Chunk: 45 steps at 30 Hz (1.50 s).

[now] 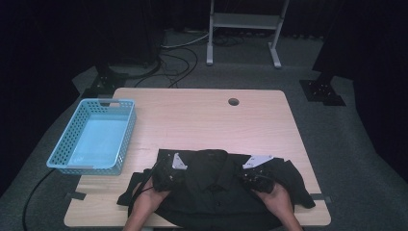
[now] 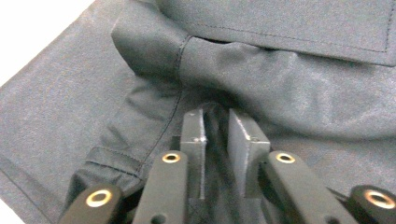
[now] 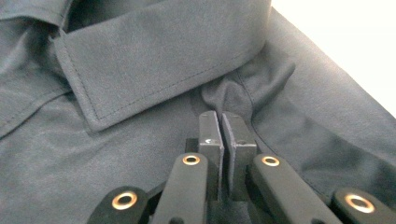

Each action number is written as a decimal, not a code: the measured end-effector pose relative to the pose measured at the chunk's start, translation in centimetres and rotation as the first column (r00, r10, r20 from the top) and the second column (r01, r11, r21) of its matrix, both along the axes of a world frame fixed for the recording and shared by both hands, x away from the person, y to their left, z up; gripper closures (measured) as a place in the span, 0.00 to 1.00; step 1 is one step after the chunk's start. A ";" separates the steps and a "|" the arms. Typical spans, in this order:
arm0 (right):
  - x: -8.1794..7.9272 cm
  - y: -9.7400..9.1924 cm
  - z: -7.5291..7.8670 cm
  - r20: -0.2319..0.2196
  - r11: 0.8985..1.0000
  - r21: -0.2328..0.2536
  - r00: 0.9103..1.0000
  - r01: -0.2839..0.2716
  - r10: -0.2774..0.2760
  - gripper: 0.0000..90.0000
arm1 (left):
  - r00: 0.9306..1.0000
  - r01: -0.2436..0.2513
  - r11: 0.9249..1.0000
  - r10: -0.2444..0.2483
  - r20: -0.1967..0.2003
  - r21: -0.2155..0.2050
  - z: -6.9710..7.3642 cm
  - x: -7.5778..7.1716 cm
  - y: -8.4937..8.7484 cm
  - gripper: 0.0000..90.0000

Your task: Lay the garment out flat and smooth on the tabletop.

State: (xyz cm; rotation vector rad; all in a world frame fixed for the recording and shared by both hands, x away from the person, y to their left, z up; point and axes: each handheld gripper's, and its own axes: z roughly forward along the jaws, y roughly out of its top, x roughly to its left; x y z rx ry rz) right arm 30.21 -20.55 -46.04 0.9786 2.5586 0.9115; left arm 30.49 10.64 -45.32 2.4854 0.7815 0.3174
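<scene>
At table's near edge: black shirt [image 1: 219,185] lies flat | left gripper [image 2: 217,122] and right gripper [image 3: 221,122] each clamped on shoulder fabric | we should lift both evenly, keeping cloth taut.

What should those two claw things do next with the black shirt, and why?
Probably lift both shoulders together, slowly. The right gripper has its jaws pinched shut on a fold of the black shirt beside the collar; the left gripper has fabric bunched between its jaws, though a narrow gap remains. The shirt lies flat at the table's near edge, with a blue basket waiting at the left.
</scene>
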 end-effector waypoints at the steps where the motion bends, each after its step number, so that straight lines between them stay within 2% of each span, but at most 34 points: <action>1: 0.0 -0.1 0.2 0.003 1.000 0.004 1.000 0.001 -0.001 0.97 | 1.000 0.001 1.000 -0.001 0.001 -0.001 0.0 0.0 0.0 0.89; 8: -0.3 -0.6 1.6 0.029 0.999 0.033 1.000 0.006 -0.007 0.97 | 1.000 -0.003 1.000 0.003 0.021 -0.002 0.3 -0.2 0.2 0.99; 18: -0.6 -1.4 3.1 0.056 0.998 0.066 0.998 0.018 -0.022 0.97 | 0.999 -0.018 0.999 0.019 0.032 -0.039 1.1 0.0 0.9 1.00; 27: -0.7 -2.1 2.6 0.042 0.997 0.070 0.999 0.032 -0.035 0.97 | 1.000 -0.024 0.996 0.026 0.016 -0.085 1.2 0.4 1.6 1.00; 34: -0.9 -2.6 3.1 0.036 0.993 0.117 0.999 0.035 -0.040 0.98 | 0.999 -0.034 0.991 0.038 0.023 -0.131 2.5 0.0 2.7 1.00; 39: -1.1 -2.6 3.5 0.044 0.991 0.130 0.998 0.028 -0.034 0.98 | 0.999 -0.028 0.991 0.031 0.026 -0.134 3.0 -0.2 2.9 1.00; 45: -1.5 -2.8 3.3 0.029 0.987 0.156 0.999 0.029 -0.034 0.98 | 1.000 -0.024 0.989 0.026 0.008 -0.149 2.9 -0.5 3.1 1.00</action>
